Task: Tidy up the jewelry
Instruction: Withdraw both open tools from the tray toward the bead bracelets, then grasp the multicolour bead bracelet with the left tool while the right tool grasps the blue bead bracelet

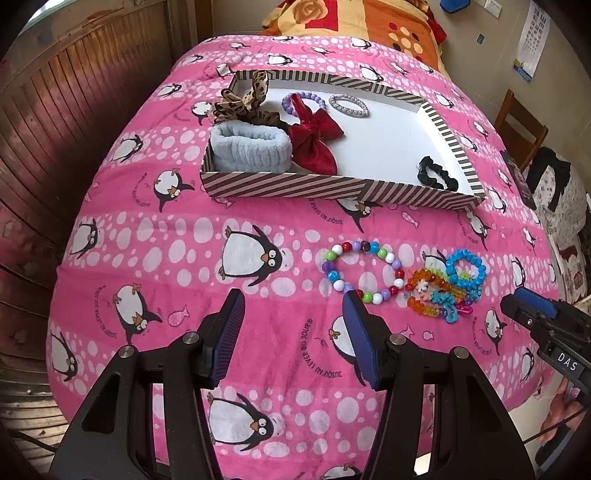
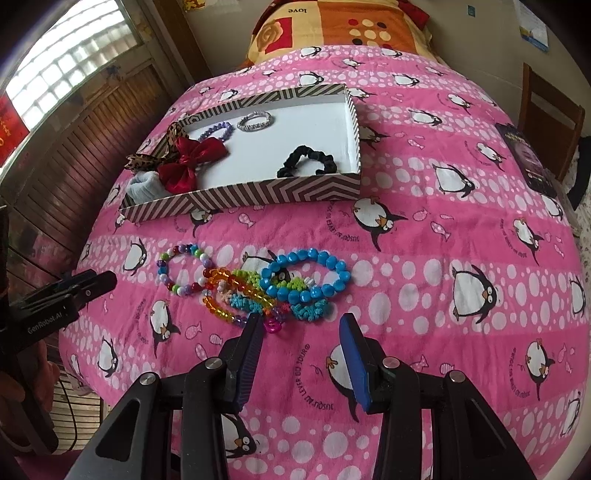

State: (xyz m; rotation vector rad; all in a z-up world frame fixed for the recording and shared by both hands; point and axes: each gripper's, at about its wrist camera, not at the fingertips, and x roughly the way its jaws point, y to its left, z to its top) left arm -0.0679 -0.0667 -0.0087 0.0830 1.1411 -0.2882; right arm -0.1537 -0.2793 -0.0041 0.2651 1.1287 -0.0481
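Observation:
A striped box (image 1: 295, 187) (image 2: 258, 194) lies on the pink penguin blanket. It holds a red bow (image 1: 314, 138) (image 2: 192, 158), a leopard bow (image 1: 240, 98), a light blue band (image 1: 247, 147), a purple bead bracelet (image 1: 286, 101), a silver bracelet (image 1: 349, 105) (image 2: 254, 121) and a black scrunchie (image 1: 437, 177) (image 2: 306, 160). In front of the box lie a multicolour bead bracelet (image 1: 364, 271) (image 2: 183, 269), a blue bead bracelet (image 1: 465, 269) (image 2: 306, 275) and an orange bead bracelet (image 1: 430, 291) (image 2: 236, 291) in a tangle. My left gripper (image 1: 293, 306) is open and empty, just short of the multicolour bracelet. My right gripper (image 2: 301, 325) is open and empty, just short of the tangle.
A colourful folded quilt (image 1: 369, 22) (image 2: 351, 26) lies at the bed's far end. A wooden chair (image 1: 521, 125) (image 2: 550, 114) stands to the right. A dark booklet (image 2: 528, 162) lies at the bed's right edge. Wood panelling (image 1: 55, 110) runs along the left.

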